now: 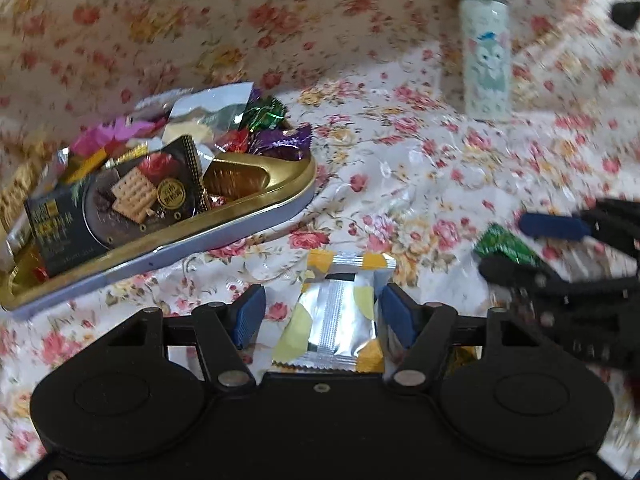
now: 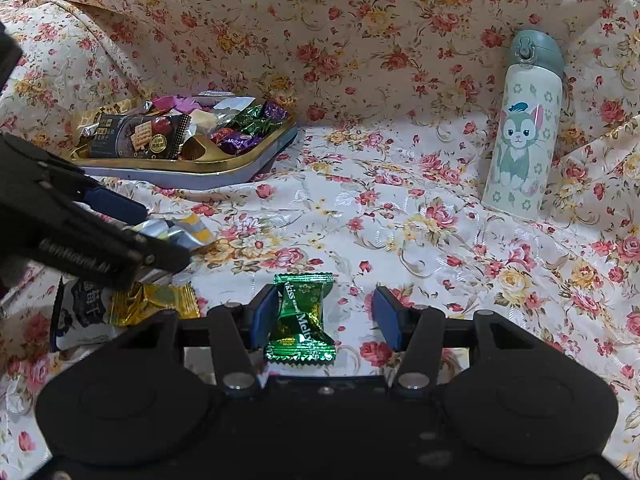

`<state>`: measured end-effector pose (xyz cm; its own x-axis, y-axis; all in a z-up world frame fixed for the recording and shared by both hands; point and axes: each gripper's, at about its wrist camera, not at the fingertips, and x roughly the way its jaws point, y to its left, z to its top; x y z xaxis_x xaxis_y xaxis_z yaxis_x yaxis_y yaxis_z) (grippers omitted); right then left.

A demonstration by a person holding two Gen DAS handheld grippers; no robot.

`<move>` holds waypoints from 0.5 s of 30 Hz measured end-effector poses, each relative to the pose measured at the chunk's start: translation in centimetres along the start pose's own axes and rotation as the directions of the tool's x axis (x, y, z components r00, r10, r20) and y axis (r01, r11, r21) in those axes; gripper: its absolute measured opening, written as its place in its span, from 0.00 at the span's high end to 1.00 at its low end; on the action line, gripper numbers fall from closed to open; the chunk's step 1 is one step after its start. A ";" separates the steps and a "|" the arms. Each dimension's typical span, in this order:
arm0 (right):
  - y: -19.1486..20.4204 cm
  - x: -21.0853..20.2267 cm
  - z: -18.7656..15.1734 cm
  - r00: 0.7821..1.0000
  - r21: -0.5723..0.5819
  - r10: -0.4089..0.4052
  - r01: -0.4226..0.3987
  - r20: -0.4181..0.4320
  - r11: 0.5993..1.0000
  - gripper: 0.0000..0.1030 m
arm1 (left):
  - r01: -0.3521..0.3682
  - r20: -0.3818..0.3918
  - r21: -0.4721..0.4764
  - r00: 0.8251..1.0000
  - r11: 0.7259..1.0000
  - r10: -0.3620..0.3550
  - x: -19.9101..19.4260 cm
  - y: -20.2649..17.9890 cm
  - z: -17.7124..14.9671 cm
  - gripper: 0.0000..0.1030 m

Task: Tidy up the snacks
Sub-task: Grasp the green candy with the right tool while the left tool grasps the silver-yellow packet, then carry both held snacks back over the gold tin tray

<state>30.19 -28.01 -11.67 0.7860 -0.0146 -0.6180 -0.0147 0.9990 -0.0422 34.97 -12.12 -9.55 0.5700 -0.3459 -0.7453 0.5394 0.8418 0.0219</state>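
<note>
The tin (image 1: 240,216) serves as the reference landmark. It rests on the floral cloth (image 1: 400,168) and is filled with wrapped snacks, including a dark cracker pack (image 1: 120,200) and purple candies (image 1: 280,140).

Left gripper (image 1: 320,312): positioned just in front of the tin's near rim, jaws apart. A silver-and-yellow packet (image 1: 340,312) lies flat on the cloth between the blue pads (image 1: 250,312). The right pad sits at the packet's edge; the left pad stands clear of it. No grip is made.

Right gripper (image 2: 326,316): positioned farther from the tin, to the right of the left gripper, jaws apart. A green candy (image 2: 300,320) lies on the cloth between the pads. The candy touches the left pad (image 2: 266,316); the right pad is well apart from it. No grip is made.

A gold wrapper (image 2: 156,304) and a white pack (image 2: 80,316) lie in front of the tin, beneath the left gripper. A cartoon-cat bottle (image 2: 520,140) stands well right of the tin.
</note>
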 end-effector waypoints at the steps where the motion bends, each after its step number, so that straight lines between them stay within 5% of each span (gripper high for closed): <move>1: 0.0 0.0 0.0 1.000 0.000 0.000 0.000 0.000 1.000 0.46 | 0.000 -0.001 -0.015 1.000 1.000 0.000 0.1 0.1 0.1 0.33; 7: 0.0 0.0 0.0 1.000 0.001 0.001 -0.001 0.000 1.000 0.46 | -0.023 -0.010 -0.063 1.000 0.998 0.022 -0.3 0.1 0.1 0.50; 15: 0.0 0.0 0.0 1.000 0.000 0.001 -0.001 0.001 1.000 0.46 | -0.053 -0.033 -0.088 0.998 0.995 0.050 -1.6 1.2 -1.0 0.52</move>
<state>30.23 -28.01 -11.69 0.7864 -0.0135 -0.6176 -0.0153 0.9990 -0.0413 34.13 -10.13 -9.01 0.5758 -0.2897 -0.7646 0.4518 0.8921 0.0022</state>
